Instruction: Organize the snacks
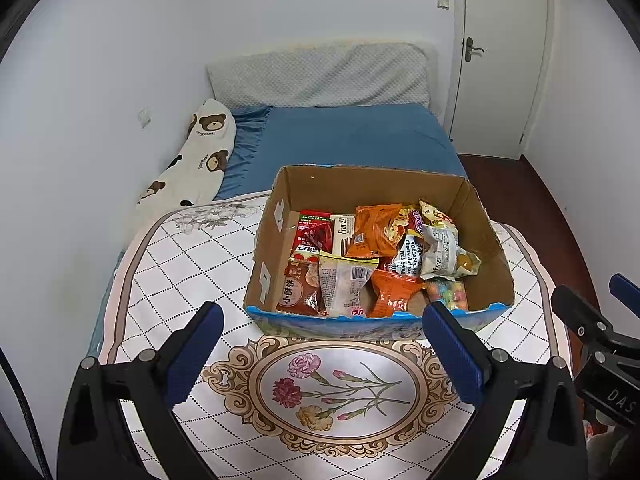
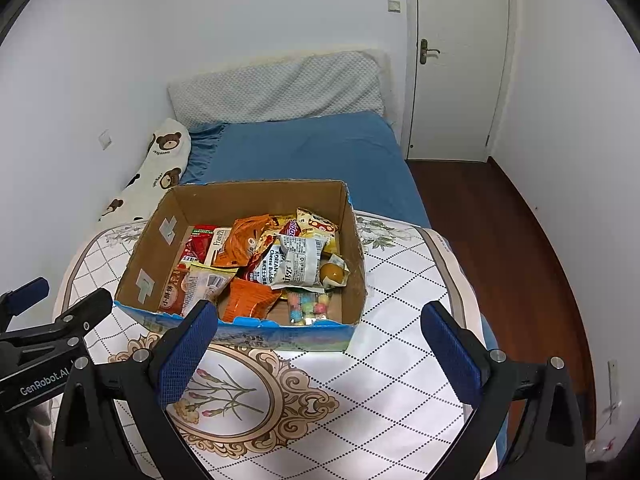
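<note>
An open cardboard box (image 1: pixel 490 236) with a blue front edge sits on a white patterned mat (image 1: pixel 192 264). It holds several snack packets: an orange bag (image 1: pixel 374 232), a red packet (image 1: pixel 298 288), a white packet (image 1: pixel 346 284) and a bag of coloured candies (image 1: pixel 448 294). My left gripper (image 1: pixel 320 344) is open and empty, just in front of the box. My right gripper (image 2: pixel 320 344) is open and empty, in front of the box (image 2: pixel 152 248), and also shows at the right edge of the left wrist view (image 1: pixel 596 316). The left gripper shows at the left of the right wrist view (image 2: pixel 48 312).
The mat (image 2: pixel 404 360) lies on a bed with a blue sheet (image 1: pixel 352 136), a grey pillow (image 1: pixel 320 76) and a bear-print bolster (image 1: pixel 192 156) by the left wall. A white door (image 2: pixel 456 60) and dark wooden floor (image 2: pixel 508 256) are to the right.
</note>
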A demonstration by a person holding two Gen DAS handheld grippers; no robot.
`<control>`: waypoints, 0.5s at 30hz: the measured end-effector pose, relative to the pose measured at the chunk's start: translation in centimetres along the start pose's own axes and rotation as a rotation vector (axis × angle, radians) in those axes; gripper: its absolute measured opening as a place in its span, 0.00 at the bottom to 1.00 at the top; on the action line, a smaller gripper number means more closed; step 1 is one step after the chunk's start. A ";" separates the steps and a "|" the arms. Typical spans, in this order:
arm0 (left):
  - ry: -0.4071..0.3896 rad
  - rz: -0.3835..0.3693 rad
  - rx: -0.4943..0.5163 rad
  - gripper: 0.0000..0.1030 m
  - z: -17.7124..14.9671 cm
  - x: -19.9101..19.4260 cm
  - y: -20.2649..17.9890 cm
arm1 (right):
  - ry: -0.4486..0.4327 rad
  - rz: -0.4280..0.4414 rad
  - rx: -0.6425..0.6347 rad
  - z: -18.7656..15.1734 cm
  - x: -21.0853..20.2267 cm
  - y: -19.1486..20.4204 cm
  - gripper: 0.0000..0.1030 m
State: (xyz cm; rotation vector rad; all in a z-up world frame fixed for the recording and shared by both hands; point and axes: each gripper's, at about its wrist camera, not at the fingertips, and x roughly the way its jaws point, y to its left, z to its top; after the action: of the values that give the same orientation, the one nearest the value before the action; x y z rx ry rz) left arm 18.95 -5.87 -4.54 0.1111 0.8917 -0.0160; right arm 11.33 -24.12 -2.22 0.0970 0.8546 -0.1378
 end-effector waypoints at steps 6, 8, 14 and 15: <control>-0.003 -0.003 -0.001 0.99 0.0 0.0 0.1 | -0.007 -0.005 0.005 0.0 -0.4 -0.1 1.00; -0.005 -0.002 0.000 0.99 0.0 -0.1 0.1 | -0.007 -0.005 0.005 0.0 -0.4 -0.1 1.00; -0.003 0.000 0.000 0.99 0.0 -0.1 0.1 | -0.005 -0.004 0.009 -0.1 -0.5 -0.1 1.00; -0.003 0.000 -0.001 0.99 0.0 -0.1 0.1 | -0.006 -0.004 0.009 -0.1 -0.6 -0.1 1.00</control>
State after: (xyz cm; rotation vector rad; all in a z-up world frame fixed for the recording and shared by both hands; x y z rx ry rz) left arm 18.90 -5.73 -4.45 0.1102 0.8887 -0.0153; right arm 10.86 -24.15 -1.87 0.1033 0.8485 -0.1452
